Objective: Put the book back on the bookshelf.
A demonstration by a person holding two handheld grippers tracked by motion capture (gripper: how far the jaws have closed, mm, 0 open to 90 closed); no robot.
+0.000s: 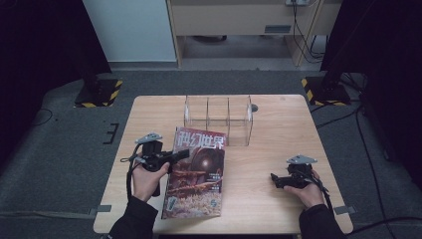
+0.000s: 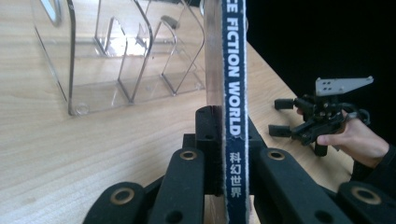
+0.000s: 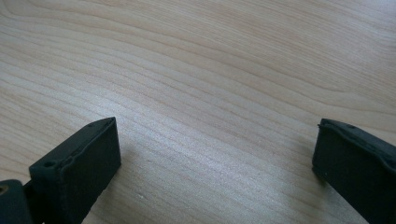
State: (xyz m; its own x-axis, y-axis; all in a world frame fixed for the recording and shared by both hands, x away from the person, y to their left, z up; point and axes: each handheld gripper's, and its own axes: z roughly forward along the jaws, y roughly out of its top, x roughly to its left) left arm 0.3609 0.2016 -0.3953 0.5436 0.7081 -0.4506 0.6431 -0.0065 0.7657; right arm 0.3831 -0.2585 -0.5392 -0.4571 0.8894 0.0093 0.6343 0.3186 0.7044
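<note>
My left hand-held gripper (image 2: 223, 140) pinches the magazine (image 1: 195, 174) spine; clear rack (image 1: 219, 119) lies beyond, toward the worktop's (image 1: 278, 149) far edge; right hand-held gripper (image 1: 275, 180) gapes empty.

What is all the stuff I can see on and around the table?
Table: one, light wood, centre of the high view.
Magazine: one, reddish-brown cover with white characters and a dark blue spine, on the table's left-middle, spine edge clamped by the left gripper.
Clear organizer: one, see-through plastic with dividers, standing at the table's far middle.
Stand bases: two, black with yellow-black stripes, on the floor at the far left and far right corners.
Cables: several, black, on the grey floor to the right.
Left gripper: one, black, shut on the magazine.
Right gripper: one, black, jaws apart over bare table.
Hands: two, dark sleeves, near edge.
</note>
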